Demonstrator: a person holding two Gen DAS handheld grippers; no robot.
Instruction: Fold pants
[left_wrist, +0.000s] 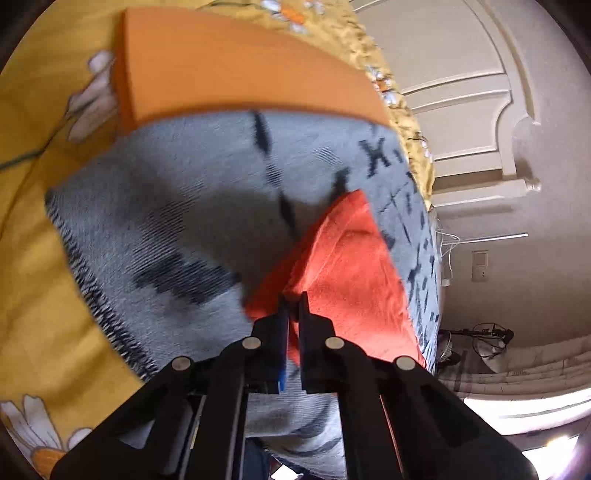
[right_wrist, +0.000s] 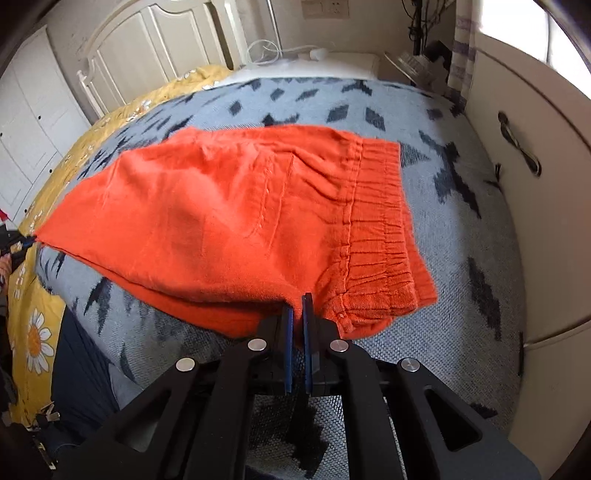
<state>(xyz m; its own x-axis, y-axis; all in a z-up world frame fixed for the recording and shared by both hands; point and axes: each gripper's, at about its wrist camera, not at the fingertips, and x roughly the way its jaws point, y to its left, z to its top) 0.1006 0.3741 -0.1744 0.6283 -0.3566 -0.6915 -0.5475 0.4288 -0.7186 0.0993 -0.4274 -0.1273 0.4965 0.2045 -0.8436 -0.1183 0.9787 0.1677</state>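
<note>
Bedroom shot, grey patterned blanket (right_wrist: 424, 122) spread over the bed

Orange pants (right_wrist: 229, 214) lie on that blanket, waistband toward the window side. Right gripper (right_wrist: 297, 306) jaws are nearly closed, pinching the pants' near edge; left gripper (left_wrist: 292, 306) jaws are clamped on the far corner.

Soft daylight, motion blur, fisheye warping

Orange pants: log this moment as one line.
step: fold | left gripper: shut on orange pants | right gripper: shut near waistband | surface: grey patterned blanket
</note>
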